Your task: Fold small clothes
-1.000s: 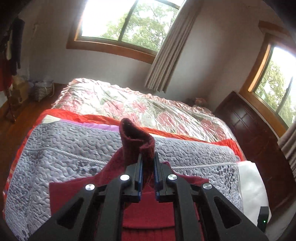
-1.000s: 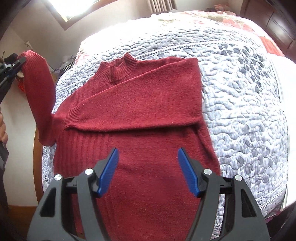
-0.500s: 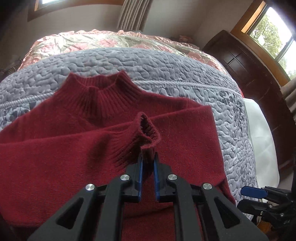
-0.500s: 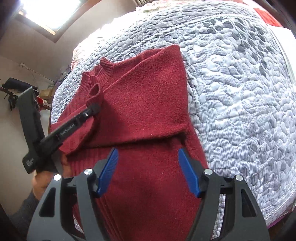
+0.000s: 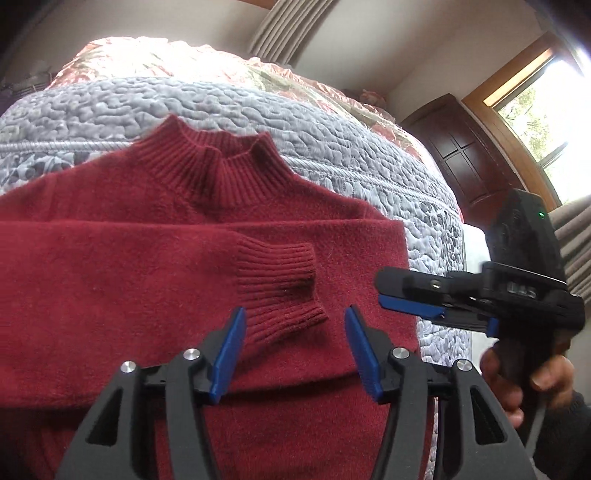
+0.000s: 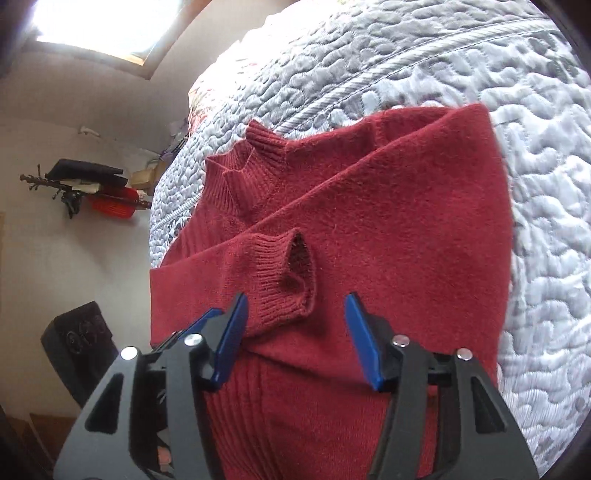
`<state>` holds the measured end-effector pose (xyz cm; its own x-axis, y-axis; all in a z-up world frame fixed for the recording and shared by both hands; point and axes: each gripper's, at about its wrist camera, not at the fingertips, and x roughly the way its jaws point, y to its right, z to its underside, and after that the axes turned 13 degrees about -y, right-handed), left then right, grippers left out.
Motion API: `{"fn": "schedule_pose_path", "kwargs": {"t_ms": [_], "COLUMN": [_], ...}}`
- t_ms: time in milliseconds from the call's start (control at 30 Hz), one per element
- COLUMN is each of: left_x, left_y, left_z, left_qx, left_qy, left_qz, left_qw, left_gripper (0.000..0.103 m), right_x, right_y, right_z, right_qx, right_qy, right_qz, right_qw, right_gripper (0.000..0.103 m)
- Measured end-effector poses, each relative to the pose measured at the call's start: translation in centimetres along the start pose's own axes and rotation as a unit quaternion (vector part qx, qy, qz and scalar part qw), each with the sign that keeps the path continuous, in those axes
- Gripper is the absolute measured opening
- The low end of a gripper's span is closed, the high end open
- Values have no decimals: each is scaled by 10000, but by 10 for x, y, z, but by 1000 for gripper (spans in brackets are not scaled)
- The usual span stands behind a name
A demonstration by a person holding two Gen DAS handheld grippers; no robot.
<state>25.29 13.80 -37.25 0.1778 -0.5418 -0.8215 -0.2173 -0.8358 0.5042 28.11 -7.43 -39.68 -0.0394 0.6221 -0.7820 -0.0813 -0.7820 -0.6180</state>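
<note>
On the grey quilt [image 5: 332, 122], a red sweater [image 5: 110, 277] lies flat.
My left gripper [image 5: 293, 347] is wide over the cuff [image 5: 280, 284]; my right gripper [image 6: 295, 341] also wide, nothing between.

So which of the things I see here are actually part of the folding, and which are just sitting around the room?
Part of the job:
- red sweater, both sleeves folded across its chest
- sleeve cuff lying on top
- left gripper, open
- right gripper, open
- grey quilt, the surface under the sweater

Just lying about:
- floral bedspread
- dark wooden cabinet
- curtain
- wall rack
</note>
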Motion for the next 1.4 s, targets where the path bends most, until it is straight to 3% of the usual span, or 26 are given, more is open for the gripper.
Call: {"fn": "schedule_pose_path", "kwargs": {"t_ms": [167,333,467,533,700,733,1067,1267,1400], "left_x": [-37,-68,-83,-87,-93,-94,-124,-135,-136], "left_y": [-24,-52,-70,-78,-85,-87,-110,-122,-130], "left_z": [34,63,76,79,82,82,70,64,62], "left_qx": [-200,-616,-952,-1078,-1221,-1248,-1662,-1771,-1828], "left_qy": [12,43,82,102,153,164,576,706,756], "left_qz": [-113,-305,-380,-370,-418,-417,-526,-614,-623], "left_qw": [9997,9976,9947,9934,9915,9912,9830,9797,9783], "left_gripper": [61,64,64,64,64,64,64,64,64], "right_x": [32,50,52,55,59,58,-6,-63,-79], "right_y": [-5,-1,2,2,6,6,3,38,64], "right_z": [-12,-16,-17,-20,-33,-34,-23,-10,2], "right_qx": [-242,-46,141,152,184,207,-25,195,391], "right_qy": [-347,-494,-444,-481,-423,-385,188,667,774], "right_qz": [-61,64,-263,-517,-626,-618,-548,-357,-248], "right_qw": [9991,9987,9986,9974,9970,9971,9983,9969,9959], "right_gripper": [44,45,47,39,7,6,5,5,5]}}
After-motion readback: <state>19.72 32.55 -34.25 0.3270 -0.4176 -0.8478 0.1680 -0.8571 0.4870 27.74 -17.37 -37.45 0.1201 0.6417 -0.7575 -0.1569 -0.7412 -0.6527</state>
